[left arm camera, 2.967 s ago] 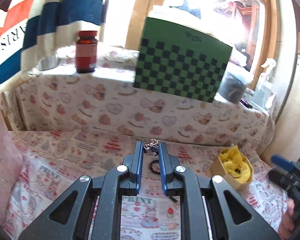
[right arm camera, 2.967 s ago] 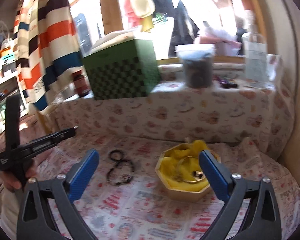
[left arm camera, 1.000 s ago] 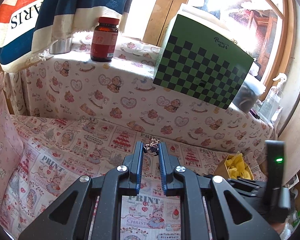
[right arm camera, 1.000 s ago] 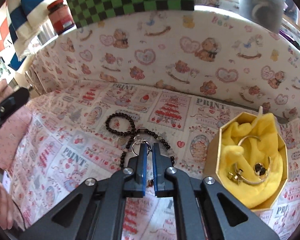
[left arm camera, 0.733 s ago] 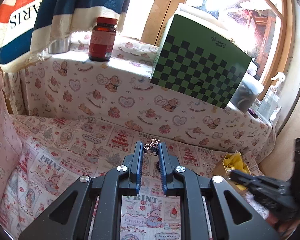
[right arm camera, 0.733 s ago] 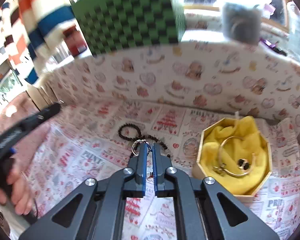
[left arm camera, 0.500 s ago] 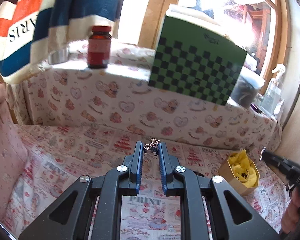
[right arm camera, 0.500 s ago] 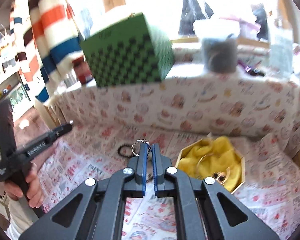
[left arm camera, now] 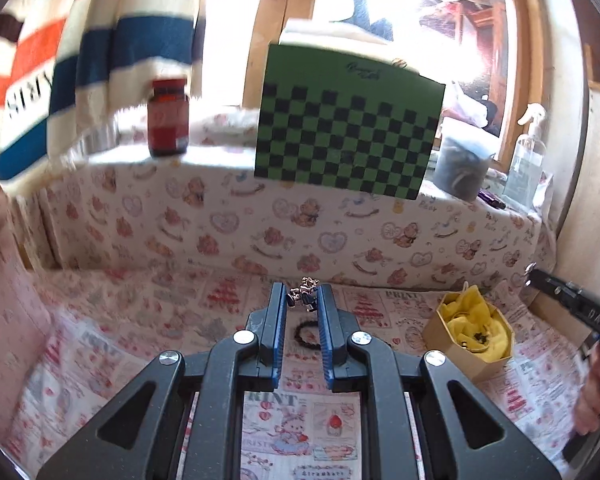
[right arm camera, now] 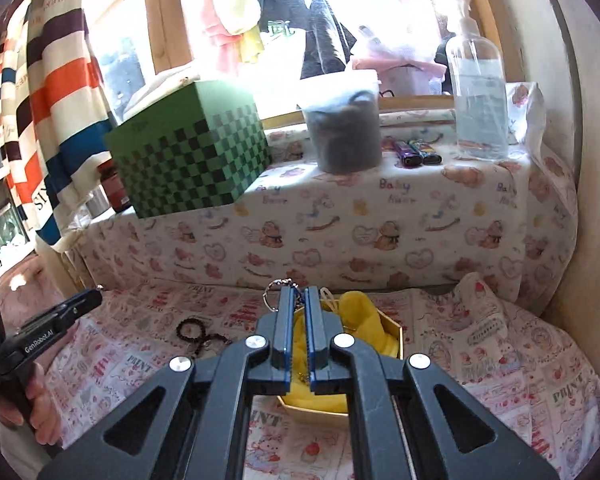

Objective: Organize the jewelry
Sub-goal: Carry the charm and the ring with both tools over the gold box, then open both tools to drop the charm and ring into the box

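My left gripper (left arm camera: 302, 295) is shut on a small silver charm piece (left arm camera: 305, 290), held above the patterned cloth. A black bead bracelet (left arm camera: 307, 334) lies on the cloth below its fingers. My right gripper (right arm camera: 294, 293) is shut on a thin chain with a silver ring (right arm camera: 274, 291) poking out at its tips; the chain hangs down between the fingers. It hovers over the octagonal box lined with yellow cloth (right arm camera: 370, 320). In the left wrist view that box (left arm camera: 474, 334) sits at the right with jewelry inside. The bead bracelet (right arm camera: 194, 332) lies left of the box.
A green checkered box (left arm camera: 346, 124) and a red jar (left arm camera: 168, 116) stand on the raised ledge behind. A grey tub (right arm camera: 344, 132), lighters (right arm camera: 414, 152) and a clear pump bottle (right arm camera: 478, 92) stand there too. A striped towel (left arm camera: 80, 60) hangs at the left.
My right gripper has lifted the ring and chain off the cloth and swung right, over the yellow-lined box. My left gripper has shifted sideways, still holding its charm.
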Motion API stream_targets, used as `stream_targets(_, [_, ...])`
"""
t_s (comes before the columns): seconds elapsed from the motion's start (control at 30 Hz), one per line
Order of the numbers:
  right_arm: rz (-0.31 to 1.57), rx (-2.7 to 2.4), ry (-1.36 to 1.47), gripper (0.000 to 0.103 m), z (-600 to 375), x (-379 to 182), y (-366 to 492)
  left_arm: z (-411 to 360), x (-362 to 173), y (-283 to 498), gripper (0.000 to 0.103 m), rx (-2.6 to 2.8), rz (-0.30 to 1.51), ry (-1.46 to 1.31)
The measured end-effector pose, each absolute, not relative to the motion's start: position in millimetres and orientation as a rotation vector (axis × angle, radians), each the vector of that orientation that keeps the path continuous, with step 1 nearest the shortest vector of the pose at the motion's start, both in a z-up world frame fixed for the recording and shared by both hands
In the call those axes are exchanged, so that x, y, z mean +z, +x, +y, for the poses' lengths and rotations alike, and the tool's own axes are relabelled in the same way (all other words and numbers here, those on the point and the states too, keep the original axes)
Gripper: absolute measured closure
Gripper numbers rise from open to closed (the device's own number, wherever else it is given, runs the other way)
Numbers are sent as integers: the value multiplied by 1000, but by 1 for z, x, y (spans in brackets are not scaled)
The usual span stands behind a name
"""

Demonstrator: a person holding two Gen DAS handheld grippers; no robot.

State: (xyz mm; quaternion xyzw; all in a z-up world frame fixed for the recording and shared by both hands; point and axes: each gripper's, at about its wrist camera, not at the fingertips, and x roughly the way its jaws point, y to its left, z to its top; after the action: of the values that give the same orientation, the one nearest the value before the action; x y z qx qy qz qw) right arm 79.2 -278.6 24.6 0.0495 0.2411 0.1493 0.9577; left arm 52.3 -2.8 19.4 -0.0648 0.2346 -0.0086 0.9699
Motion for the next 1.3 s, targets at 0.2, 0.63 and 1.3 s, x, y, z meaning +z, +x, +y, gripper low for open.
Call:
stream_targets(0.2, [479,353,142,98,-284,27,76,-26,42,30,89,19,391,-98])
stream_targets(0.63, [425,385,295,98,-322,42,71,-105,115,34,89,-158,283,-135])
stream_targets(1.3, [664,317,385,97,-341,-5,122,-144,6,123,89,-461,624,-296])
